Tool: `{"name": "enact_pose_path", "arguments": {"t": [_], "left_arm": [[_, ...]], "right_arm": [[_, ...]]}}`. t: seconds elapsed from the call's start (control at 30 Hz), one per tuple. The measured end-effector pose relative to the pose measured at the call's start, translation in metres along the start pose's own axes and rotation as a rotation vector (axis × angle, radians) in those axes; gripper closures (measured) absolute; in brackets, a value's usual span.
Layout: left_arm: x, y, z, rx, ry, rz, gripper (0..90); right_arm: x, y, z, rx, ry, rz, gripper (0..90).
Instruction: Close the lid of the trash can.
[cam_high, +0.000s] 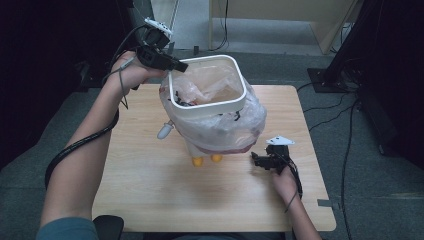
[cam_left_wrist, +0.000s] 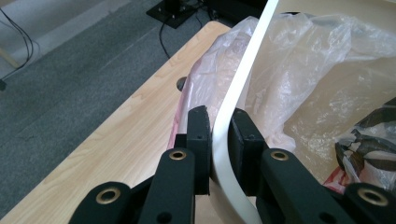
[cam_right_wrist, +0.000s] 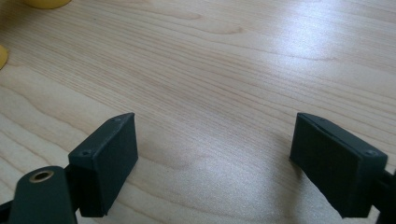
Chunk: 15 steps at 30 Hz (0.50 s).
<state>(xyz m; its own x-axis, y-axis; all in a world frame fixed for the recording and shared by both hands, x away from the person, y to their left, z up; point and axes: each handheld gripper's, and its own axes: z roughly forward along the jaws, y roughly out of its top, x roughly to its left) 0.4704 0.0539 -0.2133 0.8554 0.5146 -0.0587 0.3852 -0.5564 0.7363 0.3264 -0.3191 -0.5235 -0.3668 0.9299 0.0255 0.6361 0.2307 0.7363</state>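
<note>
Left gripper (cam_high: 176, 66) lifting the white square plastic bin (cam_high: 239, 100) out of its clear plastic liner bag (cam_high: 250, 122).
Its fingers (cam_left_wrist: 200, 135) clench the bin's rim near the desk's (cam_high: 150, 190) far edge; right gripper (cam_high: 257, 161), fingers released, should next pin the bag.

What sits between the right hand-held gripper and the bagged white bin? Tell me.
Bare tabletop, nothing else. In the high view the right hand-held gripper rests just clear of the white bin and its plastic bag; the right gripper view shows bare wood between its open jaws.

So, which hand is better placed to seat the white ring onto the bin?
Probably the left. The left gripper is already shut on the white ring at its corner over the plastic bag. The right gripper is open above the table, away from the bin.
</note>
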Motion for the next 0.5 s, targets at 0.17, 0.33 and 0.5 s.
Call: {"name": "enact_pose_path", "arguments": {"t": [0.17, 0.33, 0.5], "left_arm": [[-0.0003, 0.002, 0.0016, 0.0, 0.021, 0.017, 80.6], [0.0, 0.0, 0.0008, -0.01, 0.017, 0.014, 80.4], [-0.0011, -0.0003, 0.0005, -0.009, 0.002, 0.013, 80.2]], "right_arm": [[0.0, 0.0, 0.0, 0.0, 0.0, 0.0, 14.8], [0.0, 0.0, 0.0, 0.0, 0.0, 0.0, 14.8], [0.0, 0.0, 0.0, 0.0, 0.0, 0.0, 14.8]]}}
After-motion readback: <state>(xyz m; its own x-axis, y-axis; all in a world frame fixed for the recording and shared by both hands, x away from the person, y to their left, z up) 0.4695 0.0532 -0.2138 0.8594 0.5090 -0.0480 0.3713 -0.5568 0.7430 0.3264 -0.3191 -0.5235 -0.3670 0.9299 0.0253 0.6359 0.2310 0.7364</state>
